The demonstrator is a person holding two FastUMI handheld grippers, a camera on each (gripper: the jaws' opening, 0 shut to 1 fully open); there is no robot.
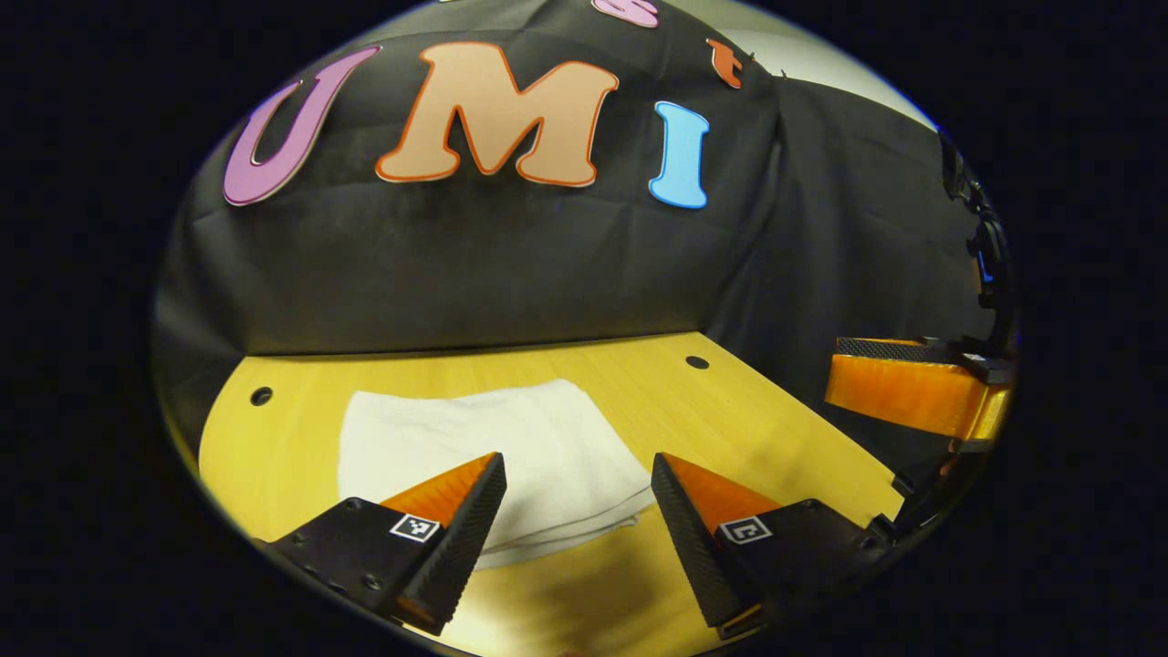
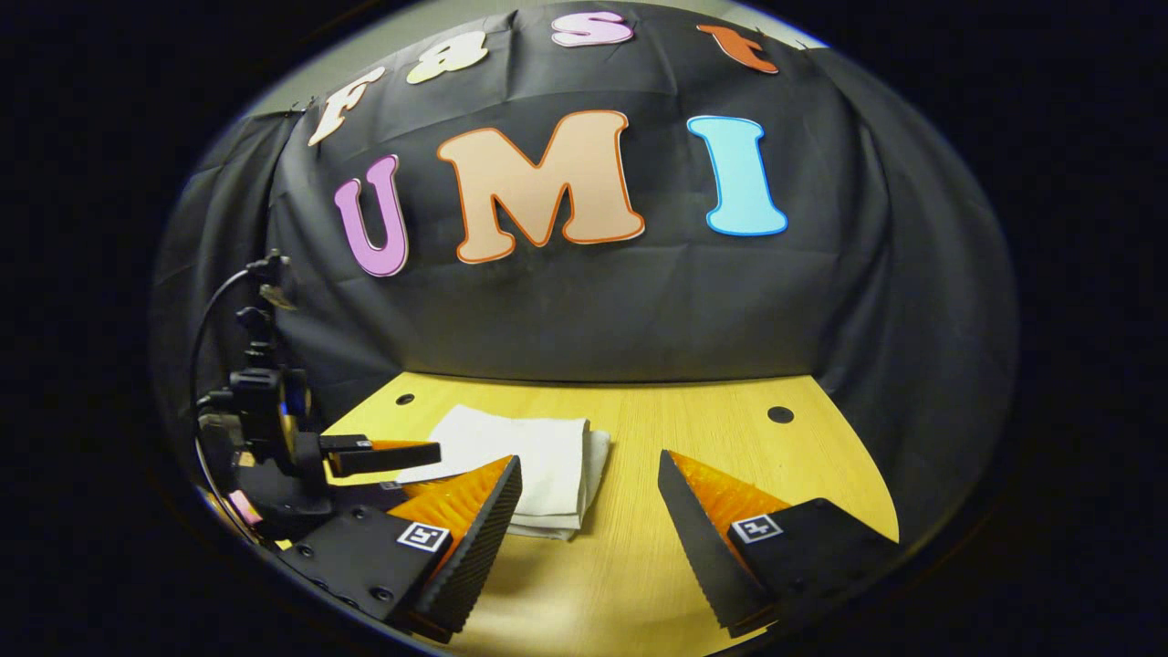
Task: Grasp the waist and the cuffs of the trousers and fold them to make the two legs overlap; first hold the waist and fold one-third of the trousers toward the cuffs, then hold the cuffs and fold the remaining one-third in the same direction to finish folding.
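Left gripper: fingers spread wide, nothing between them, hovering above the near edge of the white folded cloth trousers. Trousers lying flat in stacked layers on the pale yellow wooden table, toward its left half. Right gripper: likewise wide apart and empty, poised over bare tabletop just right of the folded bundle. Round dark holes near the table's far corners.
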